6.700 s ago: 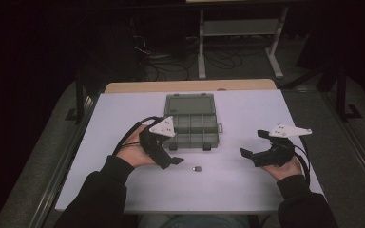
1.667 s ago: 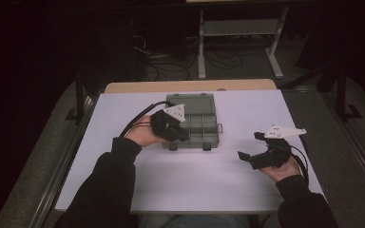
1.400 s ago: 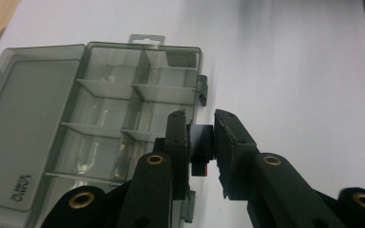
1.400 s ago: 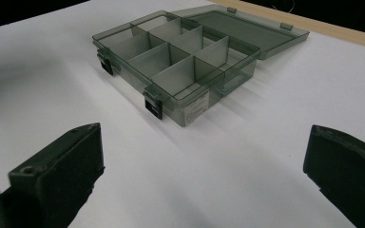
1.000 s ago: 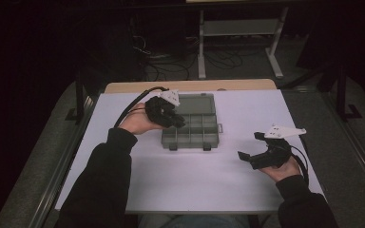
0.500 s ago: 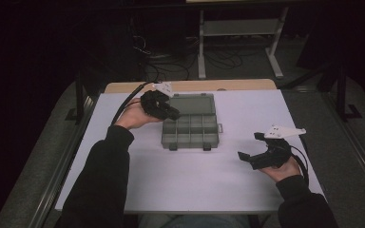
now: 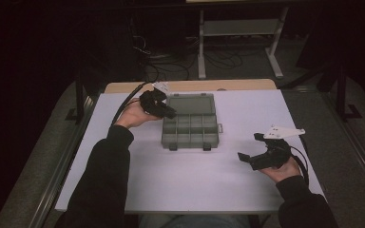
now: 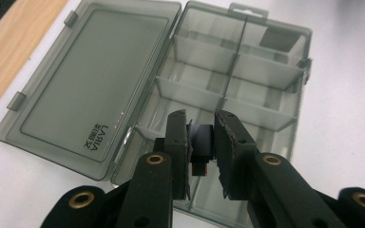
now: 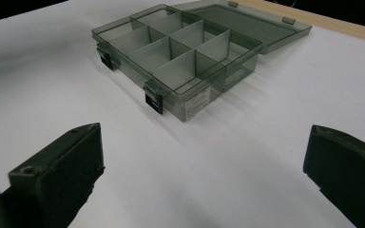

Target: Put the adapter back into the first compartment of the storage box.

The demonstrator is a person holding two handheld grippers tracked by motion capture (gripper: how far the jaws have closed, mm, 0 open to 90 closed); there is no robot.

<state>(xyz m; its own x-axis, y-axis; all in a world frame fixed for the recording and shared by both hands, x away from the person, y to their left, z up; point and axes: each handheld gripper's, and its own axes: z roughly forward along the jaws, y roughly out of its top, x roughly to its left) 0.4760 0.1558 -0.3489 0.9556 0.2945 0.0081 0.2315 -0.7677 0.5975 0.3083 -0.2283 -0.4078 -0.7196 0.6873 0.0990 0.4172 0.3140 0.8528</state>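
Jaws of our left gripper [image 8: 201, 142] are clamping a small dark part [image 8: 200, 141], which we are now carrying over the open organizer box [image 7: 190, 124] instead of the bare surface [image 7: 190, 183]; we are nearly placing it. Our right gripper [image 7: 254, 149] is waiting, wide open.

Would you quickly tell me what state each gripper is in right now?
Left gripper: closed on a small dark part, above the open compartment box.
Right gripper: open, holding nothing.

White table [image 7: 180, 185] bears organizer box [image 7: 190, 126] (lid open).
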